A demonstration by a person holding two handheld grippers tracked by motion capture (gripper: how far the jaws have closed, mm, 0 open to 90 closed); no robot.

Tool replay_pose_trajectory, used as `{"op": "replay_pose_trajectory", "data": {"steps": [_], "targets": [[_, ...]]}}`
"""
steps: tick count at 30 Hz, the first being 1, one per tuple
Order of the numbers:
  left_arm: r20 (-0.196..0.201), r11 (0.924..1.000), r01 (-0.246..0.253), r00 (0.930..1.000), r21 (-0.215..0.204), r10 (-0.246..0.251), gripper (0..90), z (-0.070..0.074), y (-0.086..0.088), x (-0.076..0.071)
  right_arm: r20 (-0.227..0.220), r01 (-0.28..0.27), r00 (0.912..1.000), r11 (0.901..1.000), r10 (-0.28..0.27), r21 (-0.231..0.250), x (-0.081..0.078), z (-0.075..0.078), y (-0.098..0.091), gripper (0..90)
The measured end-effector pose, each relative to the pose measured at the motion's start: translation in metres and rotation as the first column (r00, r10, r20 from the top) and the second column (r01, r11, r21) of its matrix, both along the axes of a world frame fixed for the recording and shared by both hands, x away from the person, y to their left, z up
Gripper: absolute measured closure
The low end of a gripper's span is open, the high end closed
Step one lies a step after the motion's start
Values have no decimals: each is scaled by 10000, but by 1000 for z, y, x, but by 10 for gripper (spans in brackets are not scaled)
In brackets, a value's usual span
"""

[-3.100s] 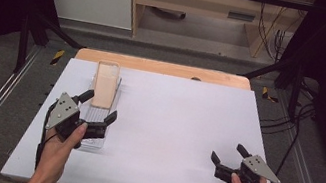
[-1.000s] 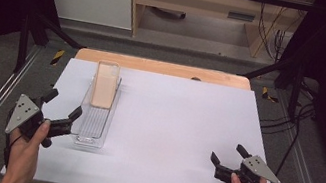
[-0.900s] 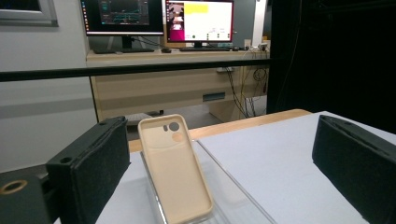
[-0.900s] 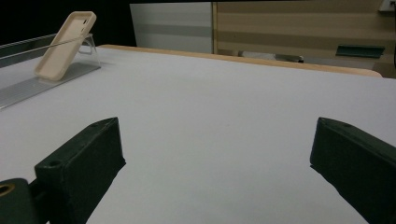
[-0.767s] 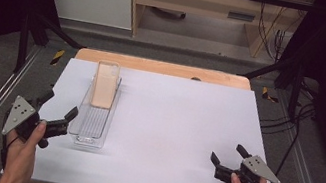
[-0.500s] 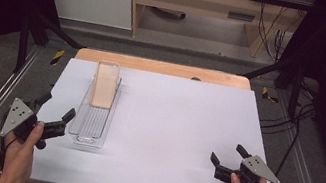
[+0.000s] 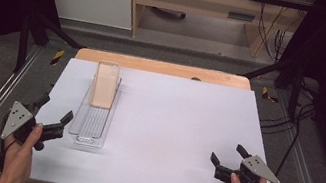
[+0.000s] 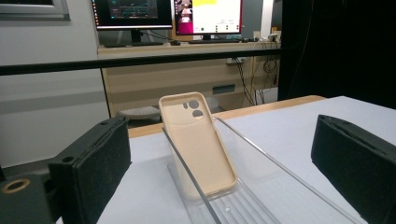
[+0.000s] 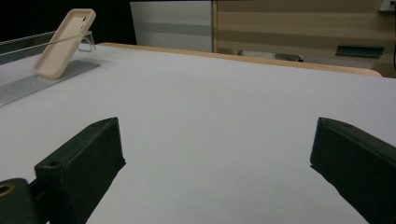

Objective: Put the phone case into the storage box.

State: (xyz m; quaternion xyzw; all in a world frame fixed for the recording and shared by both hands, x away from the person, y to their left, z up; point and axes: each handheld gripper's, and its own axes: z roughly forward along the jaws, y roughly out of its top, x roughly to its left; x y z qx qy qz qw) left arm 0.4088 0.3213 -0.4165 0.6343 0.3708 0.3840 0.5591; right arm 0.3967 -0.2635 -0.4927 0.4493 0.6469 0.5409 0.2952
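Since three seconds ago, your left gripper (image 7: 52, 117) has withdrawn from the near end of the clear tray (image 7: 88, 131) and now sits just beside the tray's near left corner, at the desk (image 7: 185, 126) edge, clear of contact. Your right gripper (image 7: 231, 160) has not moved; it remains well apart from the tray, toward the desk's near right corner.

Phone case (image 7: 105, 84): beige, inside the tray at its far end, tilted back against the tray's far wall, camera cut-outs uppermost. In the left gripper view the phone case (image 8: 198, 144) stands ahead of and between your jaws, with the tray's near portion bare before it.

Left gripper: jaws spread wide, holding nothing, touching nothing. Right gripper: jaws likewise wide apart and empty, over bare desk surface; the right gripper view places the tray (image 9: 42, 79) far off to its left.

Surroundings: a wooden strip (image 7: 162, 67) runs behind the tray along the desk's far edge. Nothing lies between your left gripper and the tray.
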Motion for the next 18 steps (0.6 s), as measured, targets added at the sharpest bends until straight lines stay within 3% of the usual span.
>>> {"op": "replay_pose_trajectory", "data": {"steps": [18], "targets": [[-142,9999,-72,9999,79,73,44,-18,3,2,8,-14,10000,10000,14,-21,-1,0,0,26]]}}
